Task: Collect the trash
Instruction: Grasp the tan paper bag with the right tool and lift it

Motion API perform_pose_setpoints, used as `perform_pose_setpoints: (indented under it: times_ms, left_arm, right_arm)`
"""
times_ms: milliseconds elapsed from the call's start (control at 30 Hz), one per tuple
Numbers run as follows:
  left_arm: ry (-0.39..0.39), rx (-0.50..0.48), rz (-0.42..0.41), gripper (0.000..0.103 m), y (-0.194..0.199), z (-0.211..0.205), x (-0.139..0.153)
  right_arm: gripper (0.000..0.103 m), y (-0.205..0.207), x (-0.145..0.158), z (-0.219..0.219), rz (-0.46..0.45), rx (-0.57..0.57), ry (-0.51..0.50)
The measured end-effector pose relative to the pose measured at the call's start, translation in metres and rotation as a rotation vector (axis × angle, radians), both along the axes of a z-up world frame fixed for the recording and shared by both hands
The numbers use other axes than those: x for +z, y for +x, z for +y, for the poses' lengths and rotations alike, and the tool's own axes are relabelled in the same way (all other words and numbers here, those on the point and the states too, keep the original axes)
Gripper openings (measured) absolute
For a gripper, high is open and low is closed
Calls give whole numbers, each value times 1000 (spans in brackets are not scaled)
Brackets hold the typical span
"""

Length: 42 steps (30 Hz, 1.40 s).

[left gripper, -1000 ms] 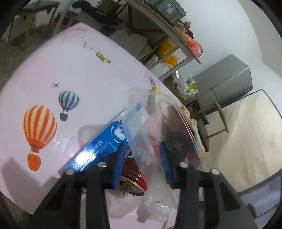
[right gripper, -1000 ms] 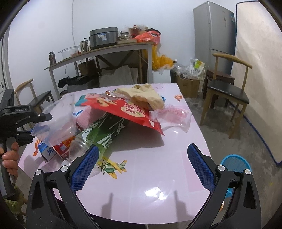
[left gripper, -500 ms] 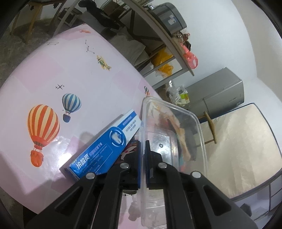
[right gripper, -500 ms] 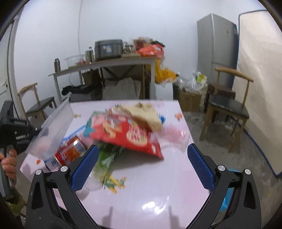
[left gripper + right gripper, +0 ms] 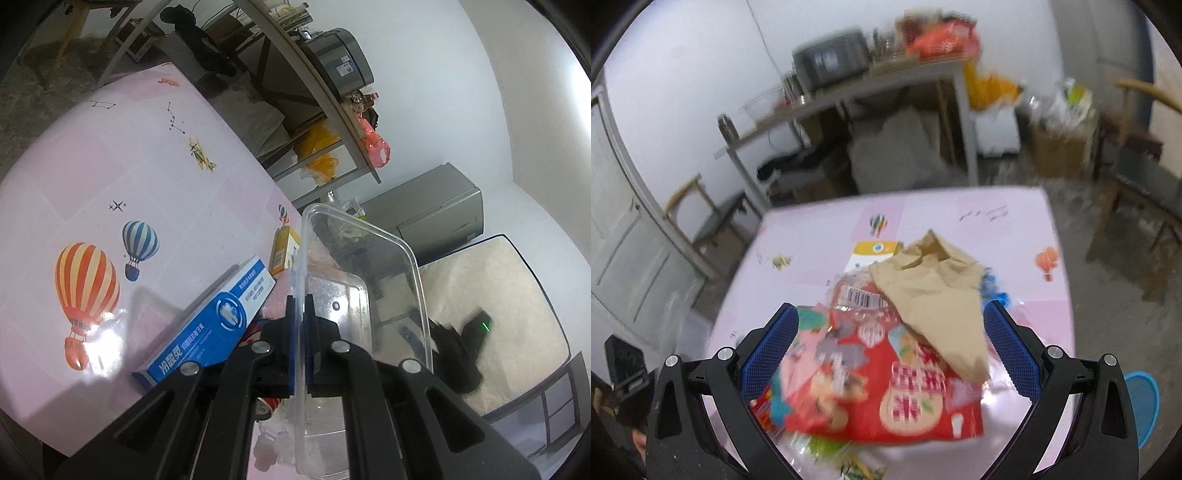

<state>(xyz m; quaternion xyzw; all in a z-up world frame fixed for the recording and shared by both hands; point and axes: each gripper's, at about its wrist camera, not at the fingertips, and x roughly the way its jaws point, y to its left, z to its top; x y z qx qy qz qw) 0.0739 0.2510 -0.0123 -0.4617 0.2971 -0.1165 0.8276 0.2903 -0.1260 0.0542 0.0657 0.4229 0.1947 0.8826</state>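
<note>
Two views rn. Left cam: my left gripper (image 5: 300,325) is clamped on the clear container (image 5: 364,295) wall, blue box (image 5: 210,328) just left of it. Right cam: right gripper (image 5: 890,349) wide open, red snack bag (image 5: 882,391) & brown paper bag (image 5: 938,291) btw its fingers.

On the counter (image 5: 1015,229) I count one red snack bag (image 5: 886,391), one brown paper bag (image 5: 934,291), one yellow carton (image 5: 868,254), one blue toothpaste box (image 5: 210,328); one clear container (image 5: 362,295) in my jaws.

Blue box (image 5: 210,328): Chinese chars, tooth logo, not fully legible. Red bag (image 5: 886,384): big Chinese chars, blurred. Barcode label (image 5: 866,298), digits unreadable.
</note>
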Motion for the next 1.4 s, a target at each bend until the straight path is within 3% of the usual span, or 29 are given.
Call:
perform_pose_setpoints:
  times_ms: [200, 300, 367, 533, 600, 767, 867, 1167, 1400]
  left_arm:
    - [-8, -1, 1, 3, 4, 5, -5]
    - [-13, -4, 4, 3, 7, 8, -7]
    - [-15, -9, 6, 3, 7, 8, -9]
    - [-18, -12, 8, 3, 8, 8, -10]
    - [-18, -11, 9, 3, 8, 8, -10]
    - [-11, 4, 10, 3, 3, 8, -8]
    - [1, 19, 7, 3, -2, 8, -6]
    - [33, 49, 4, 3, -15, 4, 0]
    - [51, 48, -6, 3, -18, 0, 7]
  right_arm:
    - [95, 50, -36, 50, 98, 112, -141]
    - [84, 59, -47, 61, 110, 127, -217]
    - [72, 64, -54, 63, 136, 128, -233]
    - [18, 74, -64, 49, 196, 96, -169]
    - [4, 75, -63, 45, 199, 81, -143]
    - [1, 66, -42, 32, 115, 47, -94]
    - [0, 50, -12, 17, 22, 25, -53]
    - [0, -50, 77, -36, -217, 6, 46]
    - [0, -144, 101, -66, -220, 62, 123]
